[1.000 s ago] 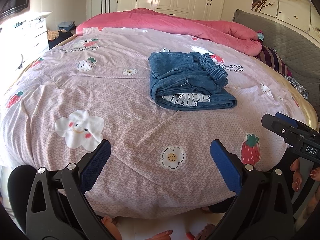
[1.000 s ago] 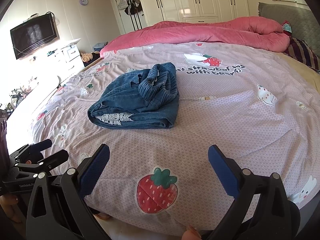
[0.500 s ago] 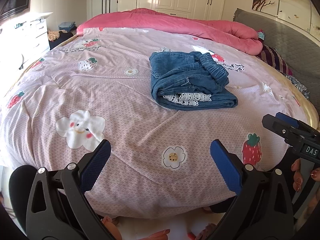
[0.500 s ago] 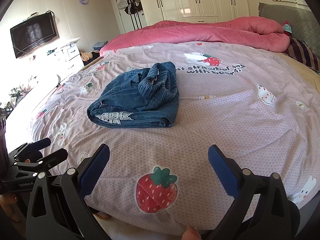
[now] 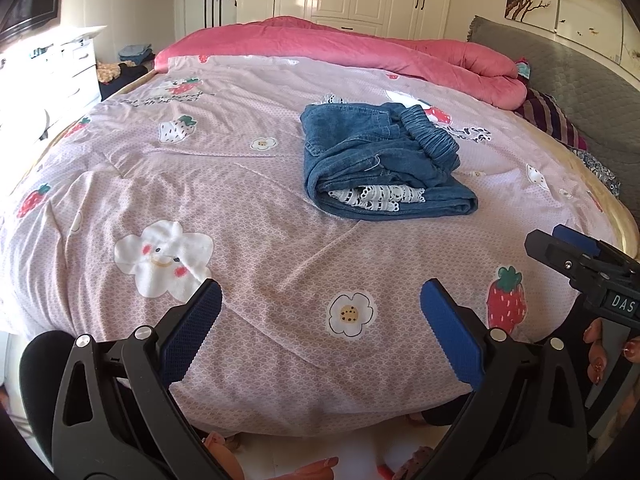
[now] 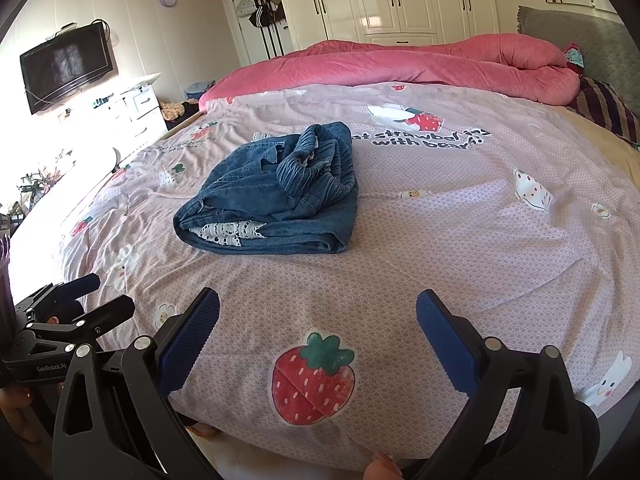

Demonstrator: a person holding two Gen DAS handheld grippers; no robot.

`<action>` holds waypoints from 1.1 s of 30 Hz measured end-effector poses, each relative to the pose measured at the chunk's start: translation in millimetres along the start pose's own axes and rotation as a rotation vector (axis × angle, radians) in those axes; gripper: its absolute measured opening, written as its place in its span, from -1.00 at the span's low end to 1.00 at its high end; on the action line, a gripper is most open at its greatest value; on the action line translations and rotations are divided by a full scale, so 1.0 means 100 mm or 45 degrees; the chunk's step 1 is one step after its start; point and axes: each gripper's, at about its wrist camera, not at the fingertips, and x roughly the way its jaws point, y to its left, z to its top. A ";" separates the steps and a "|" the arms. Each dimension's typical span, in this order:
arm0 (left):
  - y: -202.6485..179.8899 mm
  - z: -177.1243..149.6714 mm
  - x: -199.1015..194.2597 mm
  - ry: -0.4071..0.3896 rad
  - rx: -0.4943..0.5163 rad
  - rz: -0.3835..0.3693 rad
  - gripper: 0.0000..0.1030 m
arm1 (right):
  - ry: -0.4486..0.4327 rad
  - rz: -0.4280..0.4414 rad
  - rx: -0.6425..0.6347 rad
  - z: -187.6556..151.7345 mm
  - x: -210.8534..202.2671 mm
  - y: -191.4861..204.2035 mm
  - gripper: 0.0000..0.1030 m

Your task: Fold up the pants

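My left gripper [image 5: 320, 320] and right gripper [image 6: 318, 326] both hang spread wide and empty over the near edge of the bed [image 5: 240, 208]. Well beyond them the folded denim pants [image 5: 380, 164] lie mid-bed. Only the right view shows the wall TV [image 6: 66, 66]; only the left shows fingers [image 5: 596, 356] gripping the other tool.

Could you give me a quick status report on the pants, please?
Left gripper and right gripper open, empty, at bed edge. Jeans folded in a bundle on the quilt. Nothing in the way.
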 end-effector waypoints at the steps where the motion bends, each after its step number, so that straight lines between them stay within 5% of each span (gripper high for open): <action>1: 0.00 0.00 0.00 -0.002 0.001 0.002 0.82 | -0.001 -0.002 -0.001 -0.01 -0.01 0.00 0.91; 33: -0.03 0.02 -0.02 -0.001 0.019 0.022 0.82 | 0.010 -0.039 -0.028 0.01 0.00 0.00 0.91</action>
